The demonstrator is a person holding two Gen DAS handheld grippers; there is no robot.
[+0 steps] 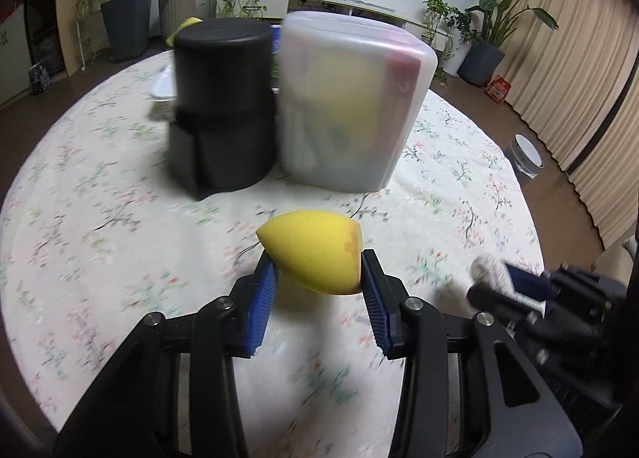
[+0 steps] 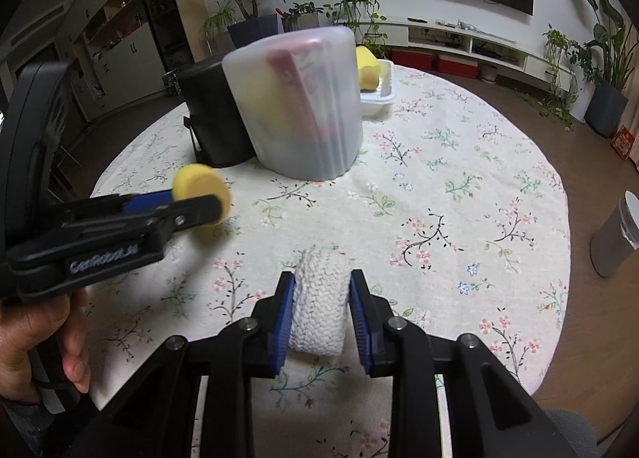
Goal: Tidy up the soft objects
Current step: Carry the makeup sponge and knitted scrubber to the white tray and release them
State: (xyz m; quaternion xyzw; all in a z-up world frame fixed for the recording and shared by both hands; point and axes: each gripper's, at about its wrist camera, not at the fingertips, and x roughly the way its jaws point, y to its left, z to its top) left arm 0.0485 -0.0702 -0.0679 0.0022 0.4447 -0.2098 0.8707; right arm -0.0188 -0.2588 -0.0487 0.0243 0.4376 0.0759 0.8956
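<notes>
between claw pads — yellow egg-shaped sponge [image 1: 315, 254]

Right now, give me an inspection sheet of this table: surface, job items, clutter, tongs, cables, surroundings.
Surface: round table, floral cloth.
Job's things: yellow sponge in left tongs; white knitted pad in right tongs; white tray holding another yellow sponge, behind the containers.
Clutter: black canister; translucent container beside it.
Tongs: both closed on their items.
Cables: nothing seen.
Surroundings: potted plants, wall screen, curtains, grey bin on floor.
</notes>
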